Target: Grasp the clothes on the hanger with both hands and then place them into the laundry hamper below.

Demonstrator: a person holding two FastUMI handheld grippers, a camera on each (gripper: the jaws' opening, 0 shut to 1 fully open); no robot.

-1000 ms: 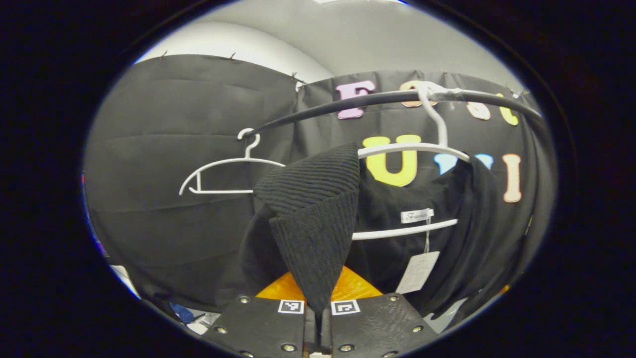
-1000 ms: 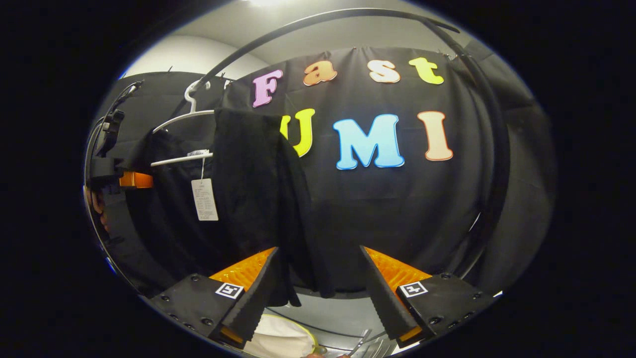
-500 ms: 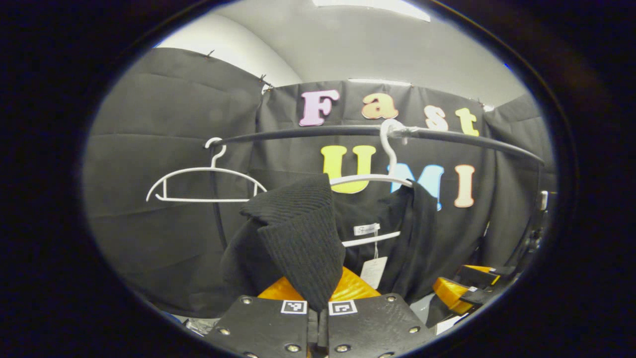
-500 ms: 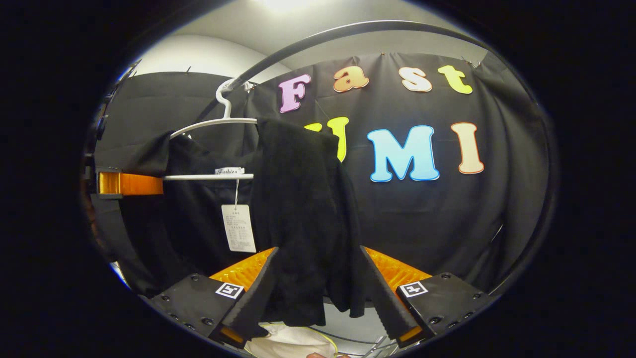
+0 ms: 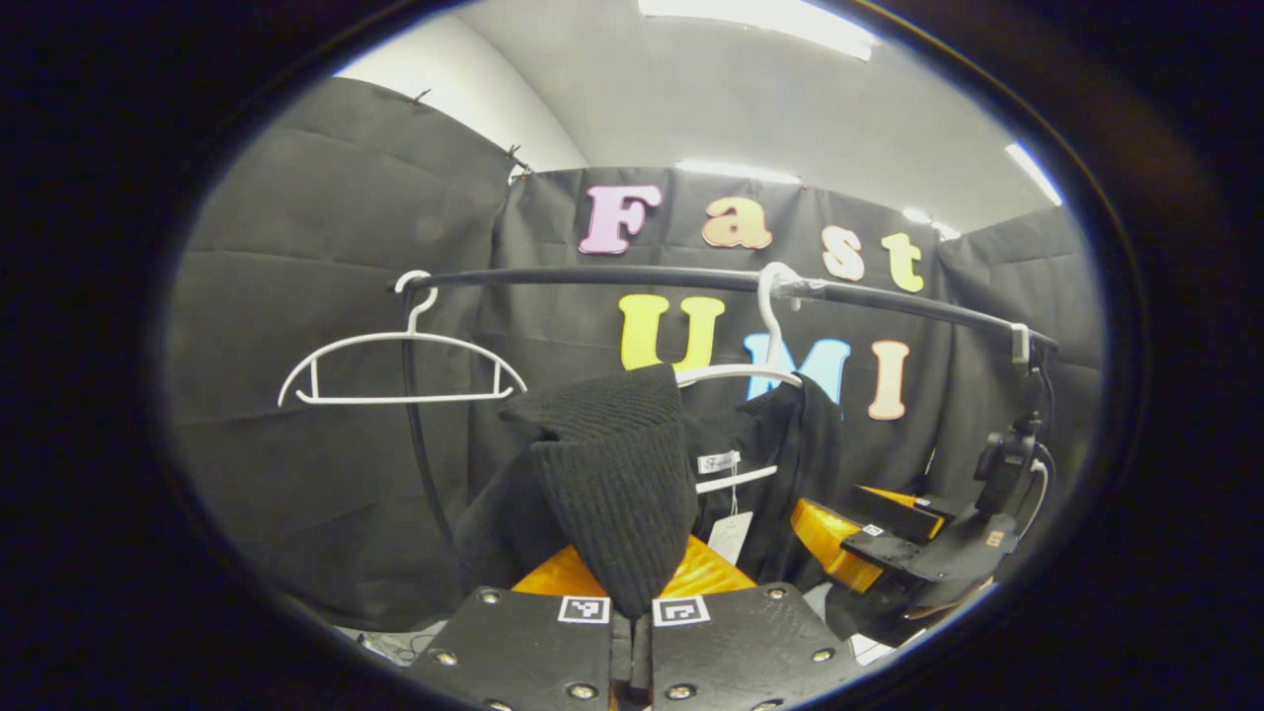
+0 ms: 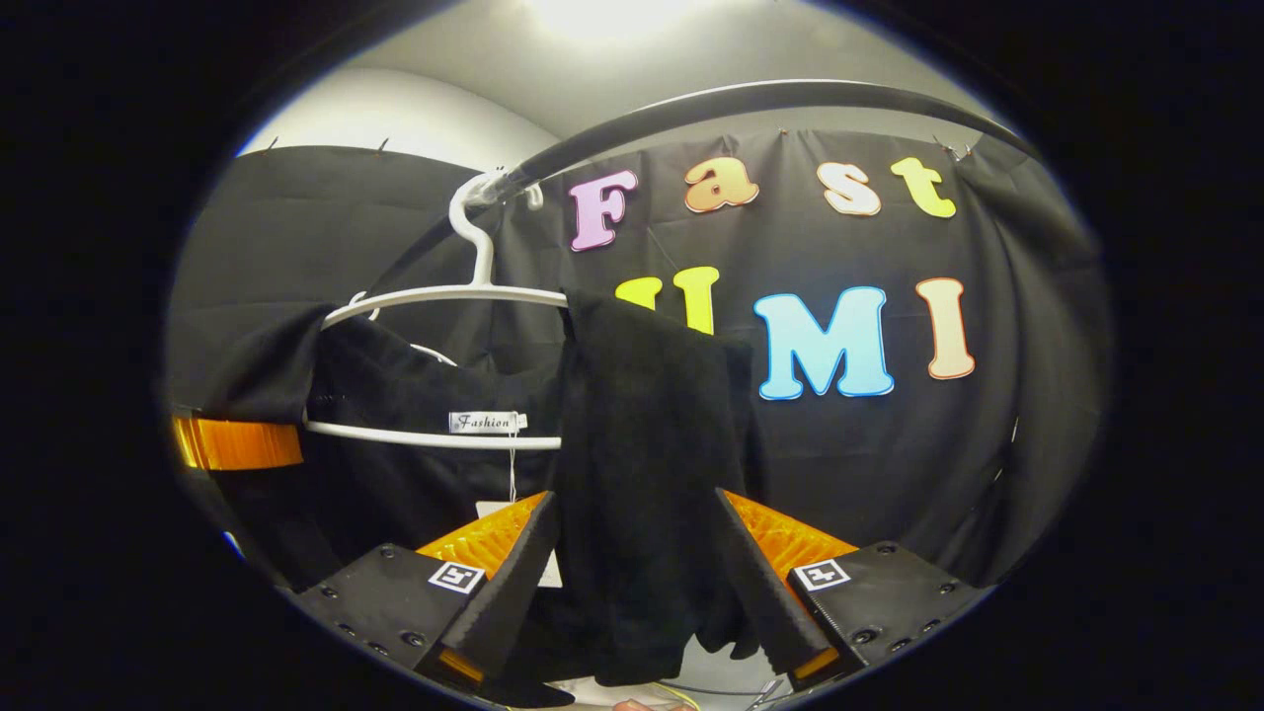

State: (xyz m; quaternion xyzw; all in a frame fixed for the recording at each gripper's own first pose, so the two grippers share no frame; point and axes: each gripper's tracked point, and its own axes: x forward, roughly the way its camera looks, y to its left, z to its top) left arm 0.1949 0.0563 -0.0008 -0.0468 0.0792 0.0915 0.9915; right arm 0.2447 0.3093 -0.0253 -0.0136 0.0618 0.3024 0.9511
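A black knit garment (image 5: 602, 464) hangs on a white hanger (image 5: 736, 373) hooked over the black rail (image 5: 612, 277). My left gripper (image 5: 632, 632) is shut on the garment's near shoulder, which is pulled off the hanger's end toward me. In the right gripper view, the garment's other side (image 6: 642, 444) drapes from the hanger (image 6: 444, 293) down between my right gripper's (image 6: 634, 499) open fingers. The jaws stand wide on either side of the cloth. The right gripper (image 5: 869, 533) also appears low on the right in the left gripper view, beside the garment.
An empty white hanger (image 5: 395, 365) hangs at the rail's left end, beside the rail's upright post (image 5: 420, 444). A paper tag (image 5: 731, 536) dangles inside the garment. The left gripper (image 6: 237, 444) shows at the left edge of the right gripper view.
The left gripper has drawn back from the rail with the knit shoulder still held. The right gripper has moved in, so more cloth hangs between its fingers, and it now appears in the left gripper view.
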